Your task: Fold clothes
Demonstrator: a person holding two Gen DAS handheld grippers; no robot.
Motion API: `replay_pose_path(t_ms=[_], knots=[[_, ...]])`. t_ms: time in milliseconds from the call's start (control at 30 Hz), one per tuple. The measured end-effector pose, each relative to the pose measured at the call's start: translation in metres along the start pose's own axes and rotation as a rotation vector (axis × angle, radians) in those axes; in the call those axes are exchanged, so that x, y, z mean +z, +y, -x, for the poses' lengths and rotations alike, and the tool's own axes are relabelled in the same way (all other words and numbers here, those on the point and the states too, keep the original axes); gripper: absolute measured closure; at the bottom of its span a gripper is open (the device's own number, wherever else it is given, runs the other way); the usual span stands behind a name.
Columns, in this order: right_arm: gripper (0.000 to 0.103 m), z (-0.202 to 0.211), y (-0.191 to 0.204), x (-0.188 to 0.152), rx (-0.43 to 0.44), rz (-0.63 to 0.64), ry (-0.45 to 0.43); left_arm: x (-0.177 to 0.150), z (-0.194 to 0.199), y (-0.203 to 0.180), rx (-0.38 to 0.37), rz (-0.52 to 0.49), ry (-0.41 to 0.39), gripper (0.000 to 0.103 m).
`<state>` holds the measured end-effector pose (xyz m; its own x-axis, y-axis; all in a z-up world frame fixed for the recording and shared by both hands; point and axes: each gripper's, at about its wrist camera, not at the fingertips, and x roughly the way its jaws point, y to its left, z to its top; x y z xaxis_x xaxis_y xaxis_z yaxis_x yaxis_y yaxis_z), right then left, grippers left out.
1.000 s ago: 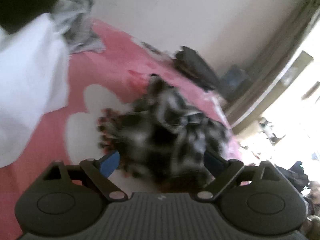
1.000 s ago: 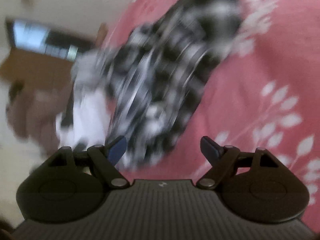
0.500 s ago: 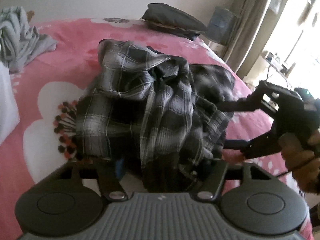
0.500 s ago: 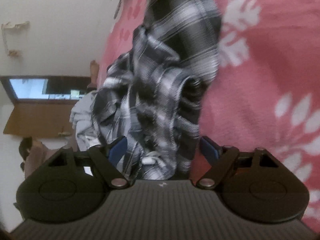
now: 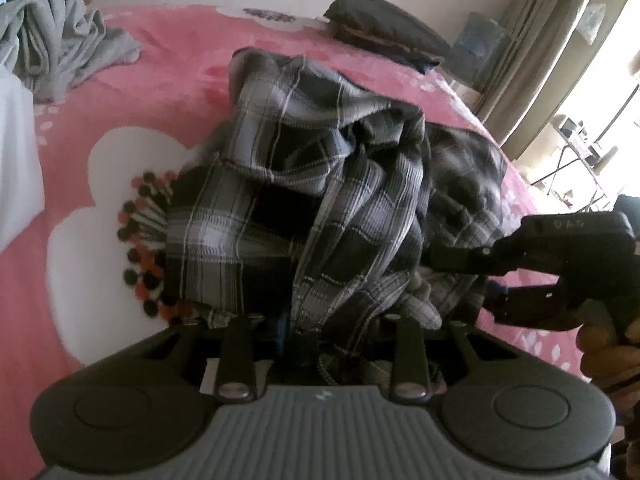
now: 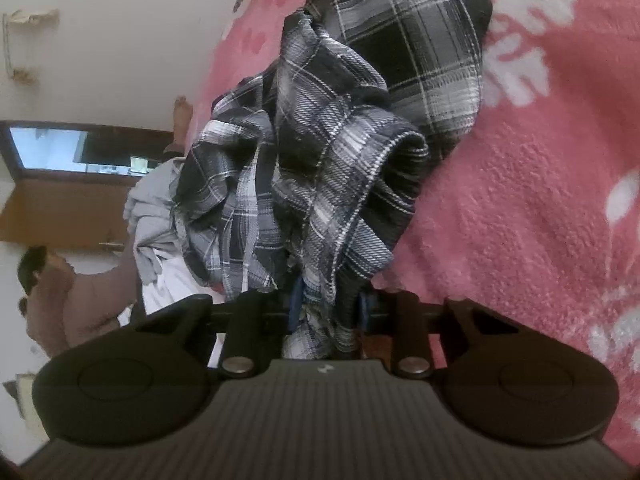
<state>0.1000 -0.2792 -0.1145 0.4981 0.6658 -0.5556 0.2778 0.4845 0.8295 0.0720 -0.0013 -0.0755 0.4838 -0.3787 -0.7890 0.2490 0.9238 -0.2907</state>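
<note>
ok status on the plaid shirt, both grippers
Left gripper and right gripper: jaws closing, plaid cloth between both. Plaid shirt crumpled on pink blanket, unfolded. Nothing blocking.

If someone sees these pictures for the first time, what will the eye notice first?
First, the crumpled black-and-white plaid shirt heaped in the middle of the pink flowered bedspread. Both the left gripper and the right gripper are closing their jaws on its cloth. A grey garment lies bunched at the bed's far left corner.

A bedroom in somebody's home

We see a pink flowered blanket point(image 5: 168, 92) spread over a bed, loose grey clothes point(image 5: 60, 52) heaped near the wall, curtains point(image 5: 536, 60) by a bright window (daylight pouring in).
</note>
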Motion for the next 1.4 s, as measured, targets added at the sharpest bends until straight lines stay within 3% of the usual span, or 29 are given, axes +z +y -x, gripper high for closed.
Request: replay_pose_path(t_ms=[133,333,433,600,900,1133,1233,1333,1400], knots=[[0.089,0.012,0.012,-0.003,-0.051,0.101,-0.035,-0.005,0.003,0.000,-0.013,0.030,0.010,0.087],[0.093,0.044,0.052,-0.013,-0.123,0.353,-0.152,-0.023,0.012,-0.006,-0.120,0.053,0.062,0.090],[0.094,0.068,0.072,-0.019,-0.113,0.464,-0.214,-0.033,0.022,-0.014,-0.203,0.058,0.072,0.090],[0.094,0.095,0.112,-0.033,-0.038,0.651,-0.223,-0.046,0.047,-0.031,-0.356,0.015,0.032,0.091],[0.094,0.124,0.170,-0.069,0.266,0.861,-0.103,-0.065,0.119,-0.048,-0.612,-0.157,-0.160,0.091],[0.094,0.149,0.198,-0.093,0.559,0.871,0.096,-0.070,0.157,-0.047,-0.788,-0.171,-0.189,0.092],[0.094,0.153,0.204,-0.105,0.610,0.889,0.175,-0.075,0.151,-0.045,-0.797,-0.154,-0.153,0.092],[0.094,0.141,0.195,-0.104,0.564,0.880,0.212,-0.083,0.125,-0.038,-0.724,-0.098,-0.088,0.090],[0.094,0.130,0.181,-0.096,0.514,0.845,0.217,-0.089,0.102,-0.031,-0.632,-0.050,-0.047,0.087]])
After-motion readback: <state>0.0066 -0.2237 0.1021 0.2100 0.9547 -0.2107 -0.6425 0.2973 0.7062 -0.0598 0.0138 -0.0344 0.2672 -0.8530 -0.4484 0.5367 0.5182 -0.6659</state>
